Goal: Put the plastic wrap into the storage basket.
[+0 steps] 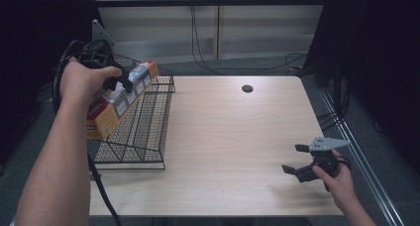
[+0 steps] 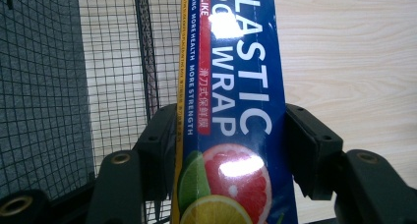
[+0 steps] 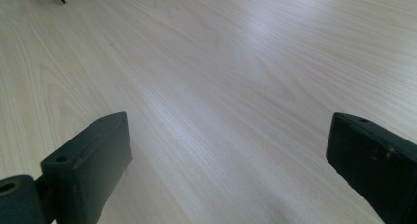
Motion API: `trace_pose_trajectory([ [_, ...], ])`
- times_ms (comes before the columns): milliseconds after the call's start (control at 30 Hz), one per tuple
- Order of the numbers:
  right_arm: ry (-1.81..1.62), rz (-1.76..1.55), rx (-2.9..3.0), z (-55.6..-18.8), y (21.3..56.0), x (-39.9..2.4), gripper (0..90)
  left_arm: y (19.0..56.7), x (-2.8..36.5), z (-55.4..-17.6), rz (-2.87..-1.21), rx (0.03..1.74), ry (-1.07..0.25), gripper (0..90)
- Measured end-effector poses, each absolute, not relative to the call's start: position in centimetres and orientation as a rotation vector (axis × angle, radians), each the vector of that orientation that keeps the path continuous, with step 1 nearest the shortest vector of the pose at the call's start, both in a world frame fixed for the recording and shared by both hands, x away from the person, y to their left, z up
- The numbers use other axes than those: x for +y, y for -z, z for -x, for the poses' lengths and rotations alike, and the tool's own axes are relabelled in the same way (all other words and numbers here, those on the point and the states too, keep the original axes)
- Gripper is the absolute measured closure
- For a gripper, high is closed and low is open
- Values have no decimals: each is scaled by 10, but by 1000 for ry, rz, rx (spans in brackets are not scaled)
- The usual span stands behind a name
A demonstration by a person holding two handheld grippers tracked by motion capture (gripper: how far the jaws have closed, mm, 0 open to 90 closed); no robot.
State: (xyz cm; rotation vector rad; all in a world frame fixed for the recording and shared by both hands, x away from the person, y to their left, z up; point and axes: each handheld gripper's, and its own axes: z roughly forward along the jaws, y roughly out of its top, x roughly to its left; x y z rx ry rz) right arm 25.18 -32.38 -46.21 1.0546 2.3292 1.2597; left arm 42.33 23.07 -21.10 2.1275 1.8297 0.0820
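Note:
My left gripper [image 1: 124,82] is shut on a long plastic wrap box [image 1: 119,103], orange-yellow on its side and blue on its face. It holds the box tilted above the black wire basket [image 1: 148,132] at the table's left. In the left gripper view the box [image 2: 236,106] runs up between the two black jaws, which press on both its sides; the gripper [image 2: 231,145] hangs over the basket mesh [image 2: 118,52]. My right gripper [image 1: 294,159] rests low near the table's front right corner, open with nothing between its jaws. In the right gripper view, bare wood lies under the gripper [image 3: 226,150].
The light wooden table [image 1: 233,137] has a small dark cable hole [image 1: 247,88] near its far edge. Cables trail on the floor behind the table. A rail runs along the floor past the table's right edge.

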Motion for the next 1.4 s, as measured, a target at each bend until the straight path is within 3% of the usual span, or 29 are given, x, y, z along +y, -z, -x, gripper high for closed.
trace_pose_trajectory([
  [1400, -1253, -1056, 2335, -252, 463, -323, 30, 215, 273, -427, -2022, 1952, -190, 437],
])
